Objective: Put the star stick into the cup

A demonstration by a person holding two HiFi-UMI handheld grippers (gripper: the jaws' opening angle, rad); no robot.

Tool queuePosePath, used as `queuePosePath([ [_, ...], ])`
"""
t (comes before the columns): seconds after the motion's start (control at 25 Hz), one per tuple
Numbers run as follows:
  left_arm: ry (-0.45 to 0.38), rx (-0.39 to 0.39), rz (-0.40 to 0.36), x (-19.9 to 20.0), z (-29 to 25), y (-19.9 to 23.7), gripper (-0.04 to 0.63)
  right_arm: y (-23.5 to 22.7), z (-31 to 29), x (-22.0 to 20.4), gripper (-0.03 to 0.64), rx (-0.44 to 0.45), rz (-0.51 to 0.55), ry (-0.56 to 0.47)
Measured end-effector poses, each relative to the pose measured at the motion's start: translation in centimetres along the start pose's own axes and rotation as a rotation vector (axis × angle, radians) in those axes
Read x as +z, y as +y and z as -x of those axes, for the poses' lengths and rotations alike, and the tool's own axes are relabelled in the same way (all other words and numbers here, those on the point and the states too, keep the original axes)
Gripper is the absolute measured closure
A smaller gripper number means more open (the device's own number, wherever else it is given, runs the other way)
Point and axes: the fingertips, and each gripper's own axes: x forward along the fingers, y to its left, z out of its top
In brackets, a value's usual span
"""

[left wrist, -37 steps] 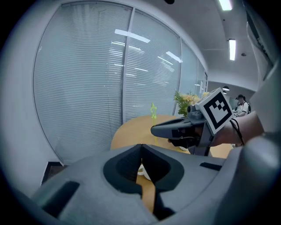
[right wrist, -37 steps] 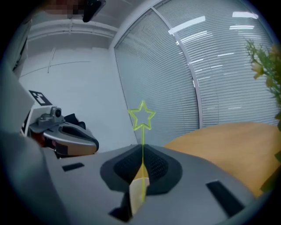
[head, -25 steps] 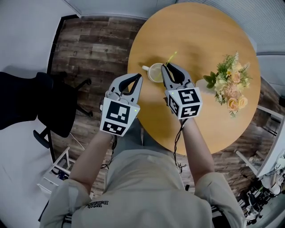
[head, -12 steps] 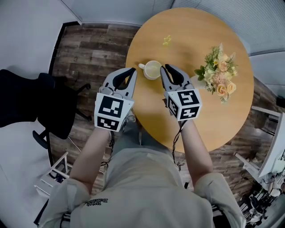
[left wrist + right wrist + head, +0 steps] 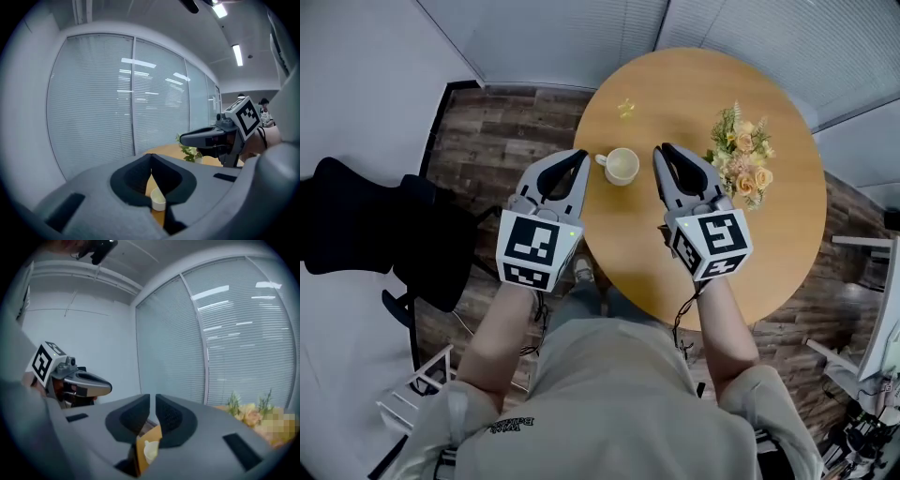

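Count: two grippers, one cup (image 5: 622,166), one star stick (image 5: 625,108), one bunch of flowers (image 5: 741,159), one round wooden table (image 5: 769,253), one black chair (image 5: 366,225).

Star stick: lies flat on the table, on the far side of the cup and apart from it. It is not in the cup. The cup stands upright with its handle to the left.

Left gripper (image 5: 580,154): held over the table's left edge, to the left of the cup. Its tips are pressed together and nothing is between them. Right gripper (image 5: 663,148): held over the table to the right of the cup, between cup and flowers. Its tips are all but closed, a thin slit remains, and nothing is in it.

Change from earlier frames: one second ago the stick was at the right gripper's tips, at the cup's far rim. Half a second ago it was already on the table beyond the cup, and it lies the same way now. Neither gripper now touches cup or stick.

View differences: only the head view shows the stick and the chair. The left gripper view shows its own closed tips (image 5: 151,161), with the cup (image 5: 158,201) below them. The right gripper (image 5: 185,139) is seen side-on at the right, in front of the flowers (image 5: 190,151). The right gripper view shows the slit between its tips (image 5: 153,399), part of the cup (image 5: 150,451) low behind them, the left gripper (image 5: 108,387) at the left, and the flowers (image 5: 248,416) at the right.
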Motion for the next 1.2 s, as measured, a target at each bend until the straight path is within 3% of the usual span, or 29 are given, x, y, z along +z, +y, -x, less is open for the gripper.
queuePosePath([
  [0.12,-0.051,-0.003,-0.029,2.6,1.4,-0.5,0.574,0.8,1.6,3.8,0.568,0.020,0.023,-0.080],
  [0.28,-0.113,-0.009,-0.047,5.5,2.9,-1.0,0.574,2.1,4.1,8.3,0.576,0.090,-0.029,-0.181],
  [0.56,-0.193,-0.010,-0.083,9.4,6.8,-2.2,0.574,4.7,8.9,13.2,0.577,0.113,0.036,-0.278],
  [0.76,-0.218,-0.043,-0.084,10.2,8.5,-3.4,0.574,6.3,10.6,12.5,0.578,0.123,0.059,-0.253],
  [0.96,-0.216,-0.052,-0.070,9.2,10.1,-4.0,0.574,6.8,11.6,11.2,0.578,0.124,0.002,-0.225],
  [1.2,-0.194,-0.053,-0.044,7.3,11.9,-4.0,0.574,7.8,12.3,10.1,0.580,0.127,0.064,-0.194],
])
